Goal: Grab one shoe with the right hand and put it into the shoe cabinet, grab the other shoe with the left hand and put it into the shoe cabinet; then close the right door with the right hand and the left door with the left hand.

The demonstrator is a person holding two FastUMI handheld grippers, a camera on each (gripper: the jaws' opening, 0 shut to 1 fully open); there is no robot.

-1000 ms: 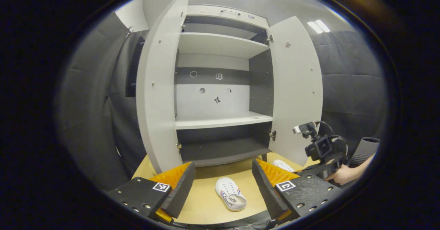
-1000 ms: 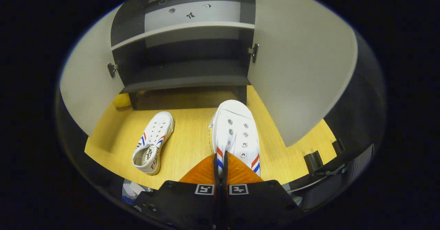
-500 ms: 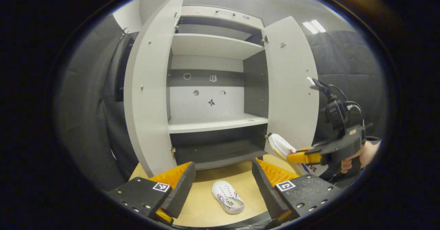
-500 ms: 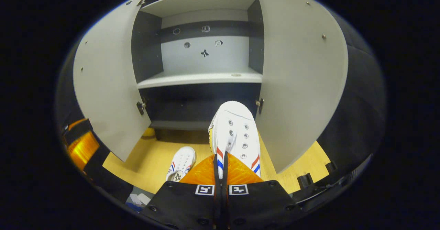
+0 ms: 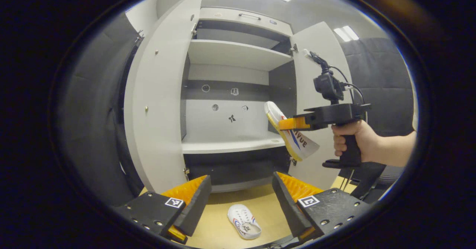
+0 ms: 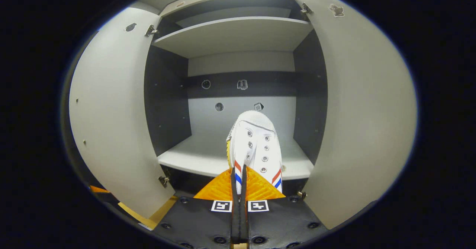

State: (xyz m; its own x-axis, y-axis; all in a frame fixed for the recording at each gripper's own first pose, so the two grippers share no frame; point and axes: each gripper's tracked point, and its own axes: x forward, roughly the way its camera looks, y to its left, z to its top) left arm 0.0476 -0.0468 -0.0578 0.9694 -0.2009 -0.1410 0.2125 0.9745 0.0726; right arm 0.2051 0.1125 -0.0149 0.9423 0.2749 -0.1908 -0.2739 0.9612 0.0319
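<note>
The right gripper (image 6: 238,178) is pinching the heel edge of a white canvas shoe (image 6: 254,144) between its two fingers, which are squeezed almost together on it; the shoe is pointing away from the fingers, toe first, toward the open shoe cabinet (image 6: 238,37); it has little metal lace holes and red and blue stripes on its sides; in the left gripper view that same shoe (image 5: 292,135) is hanging up in the air with its toe tilted up, just in front of the middle shelf (image 5: 232,144), and a person's hand (image 5: 353,139) is gripping the handle of the right gripper (image 5: 288,123); the left gripper (image 5: 241,198) is holding nothing, and its fingers are spread wide apart; between them, down on the wooden floor (image 5: 219,226), the other shoe (image 5: 243,222) is lying by itself, well below the cabinet shelves; the left door (image 5: 156,104) and the right door (image 5: 316,81) are both standing wide open.
</note>
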